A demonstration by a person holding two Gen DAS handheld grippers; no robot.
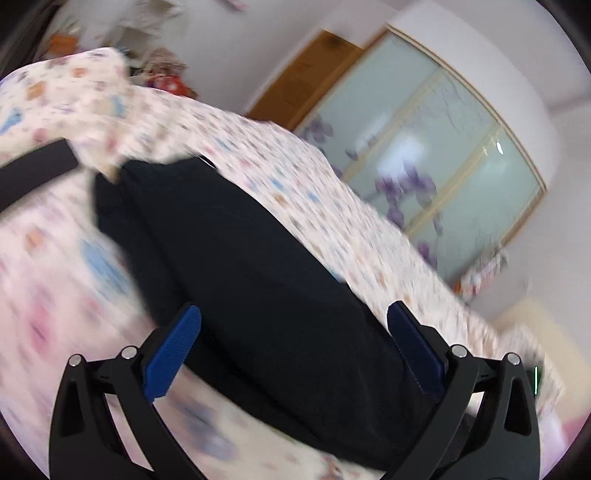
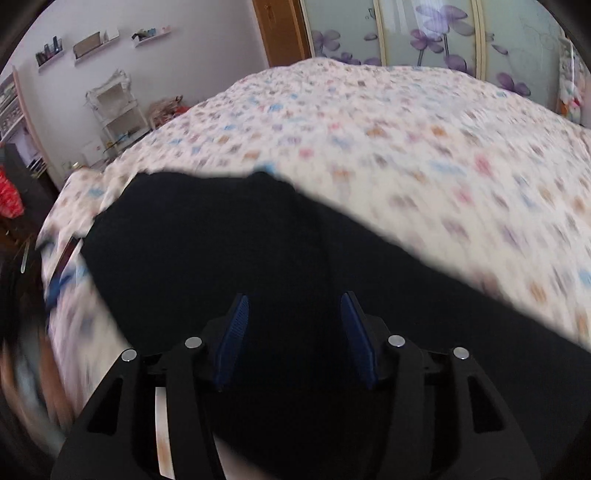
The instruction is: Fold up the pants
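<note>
Dark navy pants (image 1: 236, 258) lie spread on a bed with a floral cover (image 1: 314, 184). In the left wrist view my left gripper (image 1: 293, 314) is open, its blue fingers wide apart above the pants, holding nothing. In the right wrist view the pants (image 2: 221, 251) fill the lower middle. My right gripper (image 2: 293, 301) is open over the dark cloth with its blue pads apart. Both views are blurred by motion.
The floral bedcover (image 2: 406, 147) stretches far ahead and to the right. A wardrobe with flowered glass doors (image 2: 424, 33) and a wooden door (image 2: 280, 29) stand behind the bed. White shelves (image 2: 118, 107) stand at the left wall.
</note>
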